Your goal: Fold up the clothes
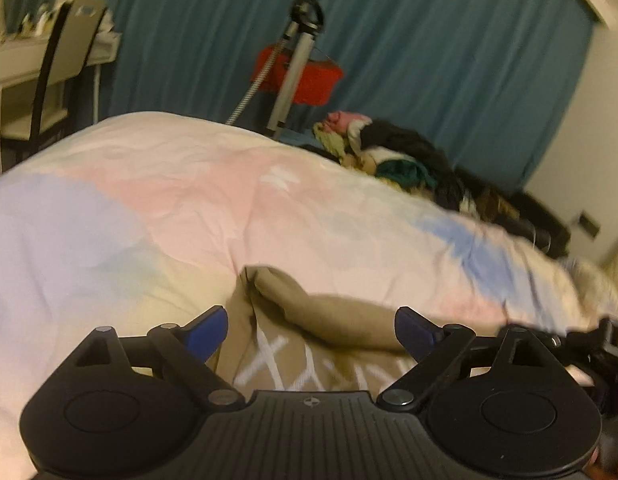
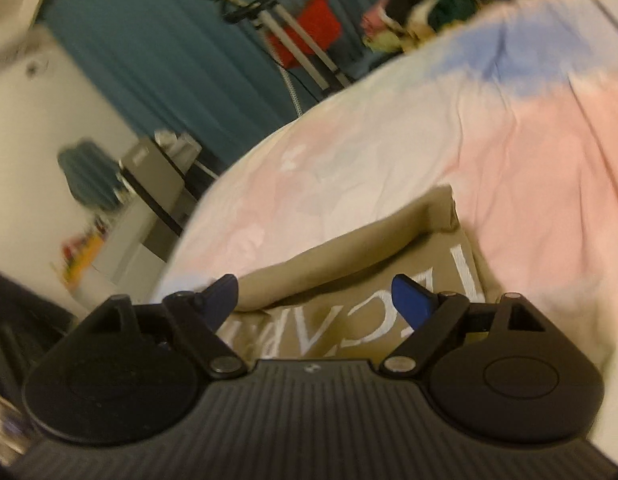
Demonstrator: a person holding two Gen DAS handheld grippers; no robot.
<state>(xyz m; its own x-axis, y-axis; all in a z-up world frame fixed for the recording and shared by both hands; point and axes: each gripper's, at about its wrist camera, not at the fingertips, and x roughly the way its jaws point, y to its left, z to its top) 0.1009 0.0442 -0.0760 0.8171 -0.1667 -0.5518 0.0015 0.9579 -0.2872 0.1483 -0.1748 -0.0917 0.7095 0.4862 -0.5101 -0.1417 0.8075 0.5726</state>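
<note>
A tan garment (image 1: 329,320) with white lettering lies on the pastel bedspread (image 1: 189,200), a sleeve folded across its body. My left gripper (image 1: 311,328) is open just above it, blue fingertips apart, holding nothing. In the right wrist view the same tan garment (image 2: 349,256) lies under my right gripper (image 2: 315,300), which is open and empty over the lettering. The folded sleeve runs diagonally just beyond the right gripper's fingers. The near part of the garment is hidden by the gripper bodies.
A pile of mixed clothes (image 1: 409,156) sits at the bed's far right edge. A tripod (image 1: 293,60) and a red object (image 1: 305,76) stand before the teal curtain (image 1: 429,60). A chair and desk (image 1: 49,72) stand at left.
</note>
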